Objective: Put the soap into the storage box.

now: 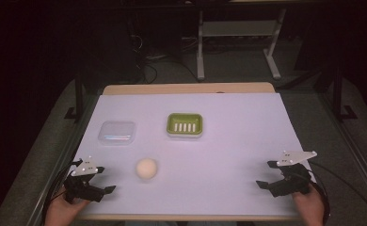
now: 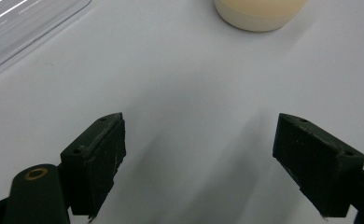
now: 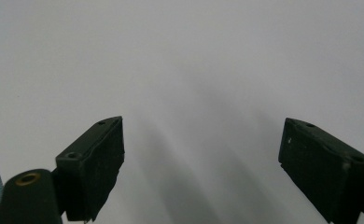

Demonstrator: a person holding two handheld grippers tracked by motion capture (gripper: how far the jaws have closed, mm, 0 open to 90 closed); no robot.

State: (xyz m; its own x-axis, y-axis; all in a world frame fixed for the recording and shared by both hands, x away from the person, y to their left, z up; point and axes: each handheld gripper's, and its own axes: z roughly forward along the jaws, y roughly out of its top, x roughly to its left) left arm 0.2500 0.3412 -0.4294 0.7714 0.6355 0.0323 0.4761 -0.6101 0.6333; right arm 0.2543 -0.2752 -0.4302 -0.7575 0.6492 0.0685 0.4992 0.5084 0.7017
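1. Jaws on the left gripper (image 1: 104,179) and the right gripper (image 1: 265,174) stand wide apart, holding nothing, at the lower corners of the frame.
2. Bare white sheet (image 1: 228,150) spans between them.
3. Round cream soap (image 1: 146,168) lies just right of the left gripper.
4. Clear lid (image 1: 117,133) and green dish (image 1: 185,125) sit mid-frame, apart.

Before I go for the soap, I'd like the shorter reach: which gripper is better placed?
Left. The left gripper sits open just beside the soap, which lies right ahead of its jaws; the right gripper is across the table, facing bare surface.
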